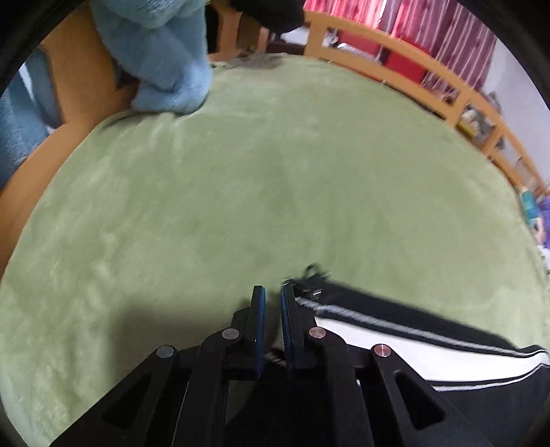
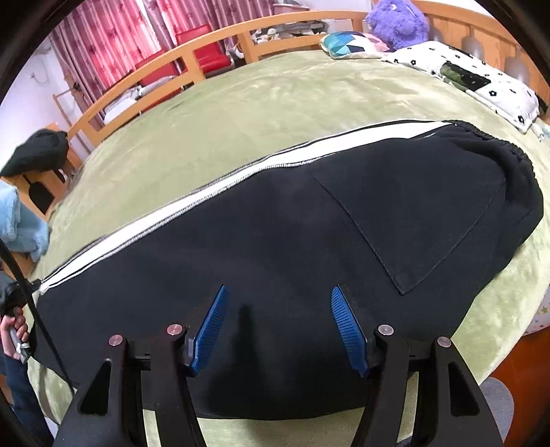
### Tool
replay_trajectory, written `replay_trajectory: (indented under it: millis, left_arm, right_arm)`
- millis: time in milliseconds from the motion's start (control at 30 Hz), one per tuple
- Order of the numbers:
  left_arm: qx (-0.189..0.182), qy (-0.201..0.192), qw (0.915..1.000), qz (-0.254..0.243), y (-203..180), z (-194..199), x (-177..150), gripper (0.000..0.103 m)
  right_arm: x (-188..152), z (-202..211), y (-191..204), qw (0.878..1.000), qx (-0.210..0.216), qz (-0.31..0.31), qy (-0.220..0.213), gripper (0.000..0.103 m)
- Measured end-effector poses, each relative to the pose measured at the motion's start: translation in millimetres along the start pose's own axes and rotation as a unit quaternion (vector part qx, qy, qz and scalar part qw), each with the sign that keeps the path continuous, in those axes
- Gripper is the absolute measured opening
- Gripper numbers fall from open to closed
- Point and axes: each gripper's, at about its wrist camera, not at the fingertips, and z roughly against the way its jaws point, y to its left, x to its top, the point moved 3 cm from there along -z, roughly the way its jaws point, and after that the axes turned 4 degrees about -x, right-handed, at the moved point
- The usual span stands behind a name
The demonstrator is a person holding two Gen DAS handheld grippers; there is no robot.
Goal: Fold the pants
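Note:
Black pants [image 2: 275,213] with a white side stripe [image 2: 206,192] lie flat across the green bed cover [image 2: 240,103], waistband [image 2: 508,154] to the right, back pocket [image 2: 429,223] facing up. My right gripper [image 2: 279,288] hovers over the near edge of the pants, its blue pads spread apart with nothing between them. In the left wrist view the leg end of the pants [image 1: 412,344] comes in from the lower right. My left gripper [image 1: 272,290] is shut there, with a bit of striped fabric pinched low between its fingers. A hand [image 2: 13,323] holds that gripper's handle at the far left.
A light blue fleece [image 1: 165,62] lies at the bed's far corner. A wooden bed rail [image 2: 206,44] runs along the far side, with red curtains behind. A patterned pillow [image 2: 481,82], a cushion [image 2: 347,43] and a purple plush toy [image 2: 398,20] sit at the head. A black garment [image 2: 37,151] rests on a chair.

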Motion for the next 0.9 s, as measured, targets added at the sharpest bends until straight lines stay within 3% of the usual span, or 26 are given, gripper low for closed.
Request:
replay_trajectory:
  millis: [67, 133, 200, 267, 333, 400, 467, 533, 567, 633, 667, 800, 900]
  left_arm:
    - [-0.015, -0.001, 0.9996, 0.025, 8.3, 18.3, -5.1, 0.018]
    - [-0.035, -0.023, 0.9985, 0.036, 8.9, 49.3, -13.3, 0.052]
    - [-0.055, -0.041, 0.9975, 0.018, 0.4, 74.6, -23.5, 0.067]
    - [-0.084, -0.052, 0.9949, -0.021, -22.2, 102.1, -44.1, 0.067]
    - [-0.119, -0.043, 0.991, -0.044, -43.8, 113.7, -64.6, 0.068]
    - [-0.161, -0.018, 0.9842, -0.071, -71.7, 116.6, -97.4, 0.068]
    - [-0.182, 0.022, 0.9785, -0.095, -98.2, 107.4, -137.6, 0.069]
    - [-0.175, 0.07, 0.9752, -0.116, -114.0, 88.0, -174.3, 0.068]
    - [-0.151, 0.082, 0.9769, -0.127, -117.3, 77.9, -192.2, 0.068]
    - [-0.106, 0.043, 0.9798, -0.163, -122.8, 82.5, -214.0, 0.068]
    - [-0.095, 0.046, 0.9794, -0.172, -125.8, 87.9, -220.1, 0.069]
    - [-0.107, 0.071, 0.981, -0.145, -120.0, 102.6, -220.6, 0.069]
    - [-0.115, 0.065, 0.986, -0.101, -101.1, 112.9, -214.4, 0.069]
  right_arm:
    - [-3.0, 7.1, 2.9, 1.0, 0.004, 0.009, -0.005, 0.063]
    - [-8.0, 16.6, 8.0, 1.0, 0.019, 0.014, -0.018, 0.063]
    - [-17.3, 18.3, 17.4, 0.998, 0.04, 0.035, -0.015, 0.063]
    - [-34.4, 8.5, 28.7, 0.996, 0.045, 0.073, -0.006, 0.063]
    - [-55.3, -19.0, 33.1, 0.994, 0.019, 0.098, 0.043, 0.063]
    - [-67.7, -19.5, 38.6, 0.992, -0.002, 0.124, 0.015, 0.063]
    - [-67.5, -13.6, 41.6, 0.992, 0.001, 0.125, 0.032, 0.063]
    - [-65.4, -1.8, 39.3, 0.993, 0.034, 0.109, 0.036, 0.062]
    - [-64.2, 6.3, 38.1, 0.993, 0.048, 0.105, 0.031, 0.062]
    - [-62.0, 19.4, 35.7, 0.993, 0.054, 0.102, 0.011, 0.062]
    - [-61.4, 24.9, 36.2, 0.993, 0.059, 0.105, 0.001, 0.062]
    - [-62.9, 24.1, 43.5, 0.99, 0.073, 0.122, -0.017, 0.063]
    - [-82.2, -14.5, 44.5, 0.988, 0.06, 0.136, 0.043, 0.066]
